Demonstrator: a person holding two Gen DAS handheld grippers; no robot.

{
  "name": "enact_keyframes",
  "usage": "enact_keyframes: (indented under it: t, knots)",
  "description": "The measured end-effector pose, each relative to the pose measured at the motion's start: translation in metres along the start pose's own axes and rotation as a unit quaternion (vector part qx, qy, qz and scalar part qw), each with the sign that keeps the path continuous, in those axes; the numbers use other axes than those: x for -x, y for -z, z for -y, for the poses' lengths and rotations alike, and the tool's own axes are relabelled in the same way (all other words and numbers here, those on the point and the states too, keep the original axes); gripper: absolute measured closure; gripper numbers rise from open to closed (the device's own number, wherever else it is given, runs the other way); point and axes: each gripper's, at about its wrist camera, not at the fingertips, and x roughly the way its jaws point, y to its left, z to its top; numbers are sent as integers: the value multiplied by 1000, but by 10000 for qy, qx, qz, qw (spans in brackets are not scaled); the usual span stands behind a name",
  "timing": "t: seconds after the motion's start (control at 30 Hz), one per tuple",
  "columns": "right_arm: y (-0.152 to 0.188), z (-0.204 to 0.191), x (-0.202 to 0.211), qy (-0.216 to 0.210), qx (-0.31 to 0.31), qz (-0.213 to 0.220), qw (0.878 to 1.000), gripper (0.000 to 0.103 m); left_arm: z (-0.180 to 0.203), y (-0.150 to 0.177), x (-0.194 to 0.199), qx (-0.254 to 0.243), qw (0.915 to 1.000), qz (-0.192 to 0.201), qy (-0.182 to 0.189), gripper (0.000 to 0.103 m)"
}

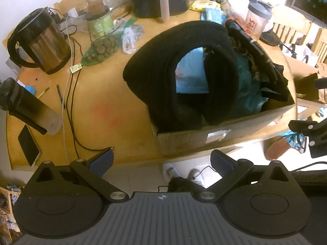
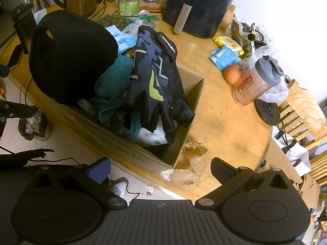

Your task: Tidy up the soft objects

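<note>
The black left gripper (image 1: pixel 161 160) with blue-padded jaws hangs spread and empty; the matching right gripper (image 2: pixel 161 168) likewise.

Left claw (image 1: pixel 161 161): black linkage arms, silver pivot screws, blue textured pads (image 1: pixel 102 160) on the fingers, ribbed grey body marked with a small crosshair. Right claw (image 2: pixel 161 170) matches it: same blue pads (image 2: pixel 99 171), round black discs either side.

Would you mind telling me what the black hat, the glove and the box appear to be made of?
Hat: apparently knitted yarn, matte; faint ribbing shows at the rolled brim in the left wrist view.
Glove: probably synthetic stretch fabric, smooth, with printed grey and lime panels and a strap at the cuff.
Box: corrugated cardboard, plain brown, with raw cut edges.
</note>
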Motion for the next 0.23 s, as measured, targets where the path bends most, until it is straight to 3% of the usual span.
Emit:
enact_keyframes:
  t: [0.23]
  knots:
    - [1, -2, -2, -54, -8, -23, 10000, 0, -3, 2, 2, 110, 9999, 35, 104, 0]
